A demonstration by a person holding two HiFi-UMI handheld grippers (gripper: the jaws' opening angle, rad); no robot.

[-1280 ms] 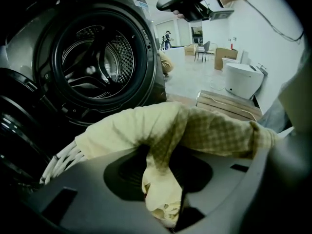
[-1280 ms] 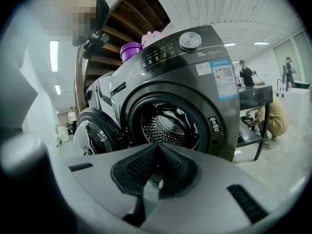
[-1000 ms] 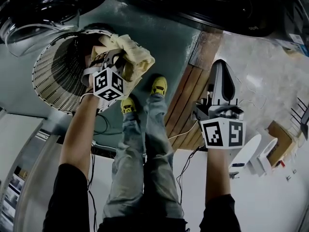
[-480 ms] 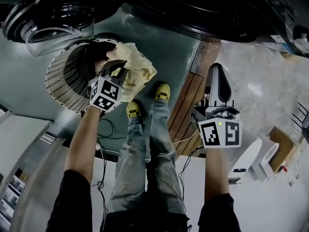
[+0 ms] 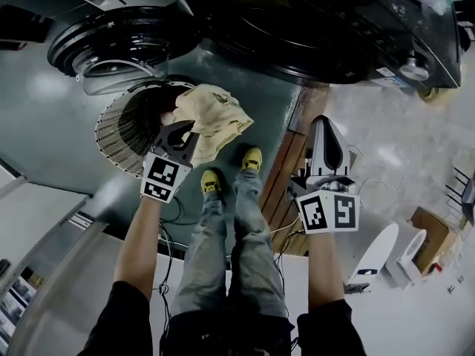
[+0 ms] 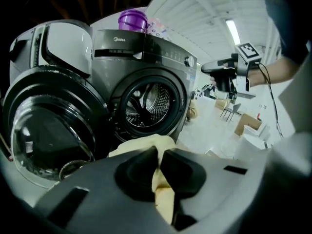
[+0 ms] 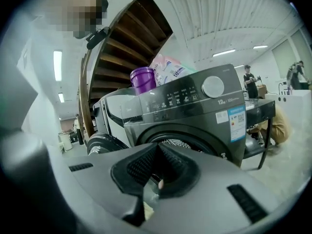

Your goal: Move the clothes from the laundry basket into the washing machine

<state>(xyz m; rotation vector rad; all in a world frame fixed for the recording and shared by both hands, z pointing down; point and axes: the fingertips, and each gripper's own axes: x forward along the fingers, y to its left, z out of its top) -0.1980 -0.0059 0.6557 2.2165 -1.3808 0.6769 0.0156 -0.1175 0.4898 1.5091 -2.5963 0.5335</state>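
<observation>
Step in hand: carrying one garment from basket to machine, judged from the grip and the open door.
Left gripper (image 6: 158, 154): pinched almost fully closed on a fold of the yellow cloth (image 5: 214, 116), fabric squeezed between the pads.
Right gripper (image 7: 157, 155): jaws together at the tips, nothing gripped, held at centre right of the head view, well apart from the cloth.
Yellow cloth: bunched at upper centre of the head view, overlapping the right rim of the laundry basket (image 5: 113, 136); contact with the rim not clear.
Laundry basket: white and slatted, left of centre in the head view, dark inside, further contents not made out.
Washing machine (image 6: 146, 57): filled the middle of the left gripper view, door (image 6: 46, 130) swung open at left, drum (image 6: 146, 101) exposed directly beyond the cloth.
Next move: probably called for carrying the cloth forward through the round opening, keeping trailing fabric off the door and seal, then parting the jaws well inside the drum.
</observation>
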